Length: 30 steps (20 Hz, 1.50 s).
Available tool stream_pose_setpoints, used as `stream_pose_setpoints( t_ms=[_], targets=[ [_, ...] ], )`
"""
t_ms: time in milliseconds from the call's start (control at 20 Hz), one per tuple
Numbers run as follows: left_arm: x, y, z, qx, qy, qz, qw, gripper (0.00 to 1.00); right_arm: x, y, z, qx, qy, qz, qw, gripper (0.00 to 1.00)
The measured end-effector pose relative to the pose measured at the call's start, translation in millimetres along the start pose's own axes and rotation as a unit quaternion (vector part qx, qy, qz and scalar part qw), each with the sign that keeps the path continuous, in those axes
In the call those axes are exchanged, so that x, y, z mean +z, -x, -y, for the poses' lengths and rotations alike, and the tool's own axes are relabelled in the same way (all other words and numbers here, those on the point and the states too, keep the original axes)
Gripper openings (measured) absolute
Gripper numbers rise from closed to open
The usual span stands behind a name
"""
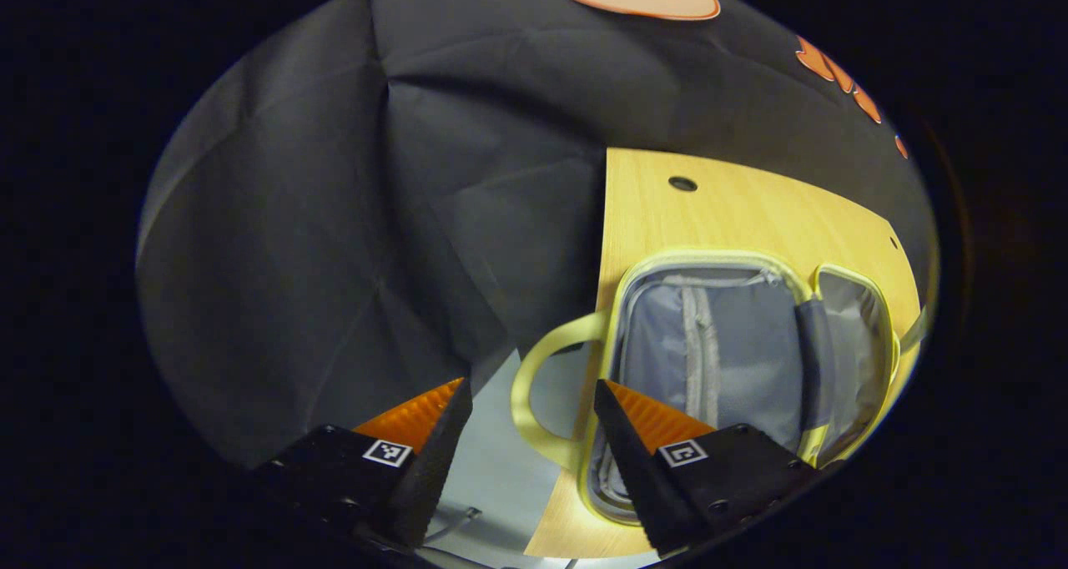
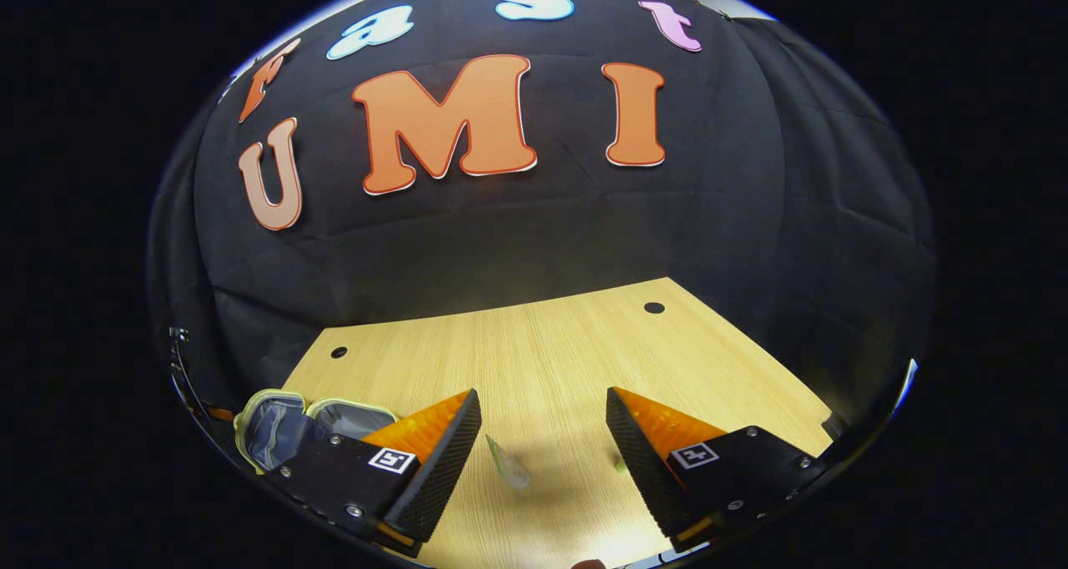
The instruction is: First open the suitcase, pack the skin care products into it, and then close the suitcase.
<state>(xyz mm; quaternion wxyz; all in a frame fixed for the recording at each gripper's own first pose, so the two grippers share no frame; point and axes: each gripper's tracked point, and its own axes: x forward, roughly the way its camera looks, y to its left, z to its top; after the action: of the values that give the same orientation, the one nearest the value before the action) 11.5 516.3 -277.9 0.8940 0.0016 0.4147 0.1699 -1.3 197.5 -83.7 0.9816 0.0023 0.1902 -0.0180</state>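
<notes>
The small suitcase (image 1: pixel 734 344) lies open on the wooden table (image 1: pixel 751 210), pale yellow trim around a grey lining, its yellow handle (image 1: pixel 534 385) sticking out over the table's left edge. My left gripper (image 1: pixel 534 394) hangs open above that handle, nothing between its fingers. In the right gripper view the open suitcase (image 2: pixel 292 423) sits at the far left of the table (image 2: pixel 542 352). My right gripper (image 2: pixel 542 406) is open over a small clear skin care tube (image 2: pixel 507 465) lying on the wood between its fingers; a small green bit (image 2: pixel 621 465) shows by the right finger.
The table has round holes near its back corners (image 2: pixel 654 308) (image 2: pixel 338 353). Black cloth walls close the booth behind and to the sides. A pale floor (image 1: pixel 501 469) shows below the table's left edge.
</notes>
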Motion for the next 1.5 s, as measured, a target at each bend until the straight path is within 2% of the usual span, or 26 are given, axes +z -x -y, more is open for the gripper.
stream_pose_setpoints(
  t_ms=[100,200,300,450,650,950,1050,1200,1300,1500],
  targets=[
    [34,30,10,0.026,-0.004,0.059,0.998,0.95,-1,-1,6,0.004,0.001,0.001,1.000,0.95],
    [70,77,37,0.017,-0.008,0.115,0.993,0.94,-2,-3,13,0.009,0.003,0.001,1.000,0.95],
    [100,124,71,-0.002,-0.013,0.157,0.987,0.97,0,-3,20,0.013,0.003,0.005,1.000,0.95],
    [126,183,137,-0.046,-0.016,0.206,0.977,0.96,0,-6,34,0.018,0.000,0.006,1.000,0.95],
    [141,218,232,-0.090,-0.014,0.257,0.962,0.96,-2,-9,60,0.026,0.004,0.000,1.000,0.95],
    [125,247,412,-0.178,-0.037,0.254,0.950,0.96,-11,-15,113,0.040,0.005,-0.018,0.999,0.95],
    [117,256,468,-0.214,-0.045,0.273,0.937,0.97,-21,-18,132,0.048,0.006,-0.033,0.998,0.96],
    [91,252,531,-0.228,-0.058,0.265,0.935,0.96,-28,-23,165,0.050,-0.006,-0.048,0.998,0.95],
    [72,241,564,-0.223,-0.078,0.260,0.936,0.96,-35,-27,186,0.046,-0.006,-0.055,0.997,0.95],
    [25,204,614,-0.222,-0.097,0.224,0.944,0.96,-48,-31,224,0.034,-0.002,-0.068,0.997,0.95]
  ],
)
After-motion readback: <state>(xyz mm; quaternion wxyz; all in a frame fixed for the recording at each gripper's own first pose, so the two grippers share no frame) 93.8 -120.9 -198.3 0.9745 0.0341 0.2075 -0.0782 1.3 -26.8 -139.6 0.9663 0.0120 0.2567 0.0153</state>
